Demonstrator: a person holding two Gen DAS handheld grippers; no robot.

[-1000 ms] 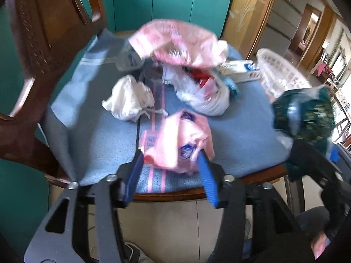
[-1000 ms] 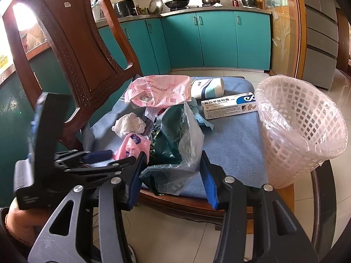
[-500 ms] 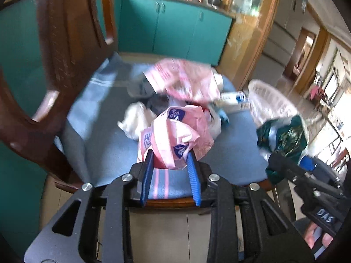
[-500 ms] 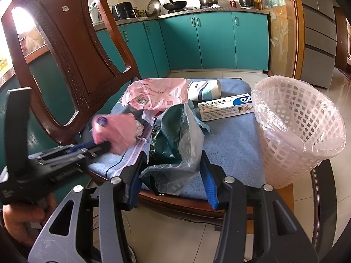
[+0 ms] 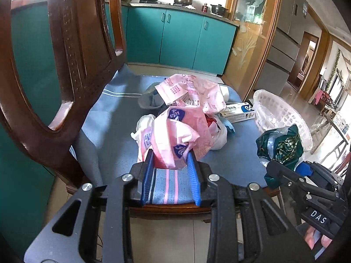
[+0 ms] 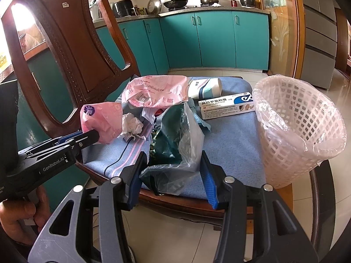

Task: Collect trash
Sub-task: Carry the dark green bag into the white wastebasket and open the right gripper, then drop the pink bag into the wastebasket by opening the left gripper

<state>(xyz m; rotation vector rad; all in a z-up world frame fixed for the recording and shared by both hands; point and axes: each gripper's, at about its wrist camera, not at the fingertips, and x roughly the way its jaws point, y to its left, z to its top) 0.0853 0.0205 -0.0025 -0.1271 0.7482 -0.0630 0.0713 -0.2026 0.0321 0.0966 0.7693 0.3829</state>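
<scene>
Left wrist view
- Left gripper (image 5: 171,166): its jaws have just been closing and now pinch a crumpled pink tissue wrapper (image 5: 175,135), pale pink film with purple round logos, lifted clear above the chair seat (image 5: 105,131).
- Right gripper (image 5: 285,171): at the right edge, gripping a dark green foil bag (image 5: 280,144) just beside the white basket (image 5: 274,109).

Right wrist view
- Right gripper (image 6: 173,168): jaws half closed, pressing a dark green foil bag (image 6: 169,135) wrapped in clear, crinkled plastic.
- Pink tissue wrapper (image 6: 103,120): held up at the left by the left gripper (image 6: 94,135).
- White basket (image 6: 298,129): lattice-walled, lined with clear film, on the seat's right edge.
- Seat litter: white tissue wad (image 6: 132,125), large pink bag (image 6: 155,92), ointment box (image 6: 226,107).
</scene>
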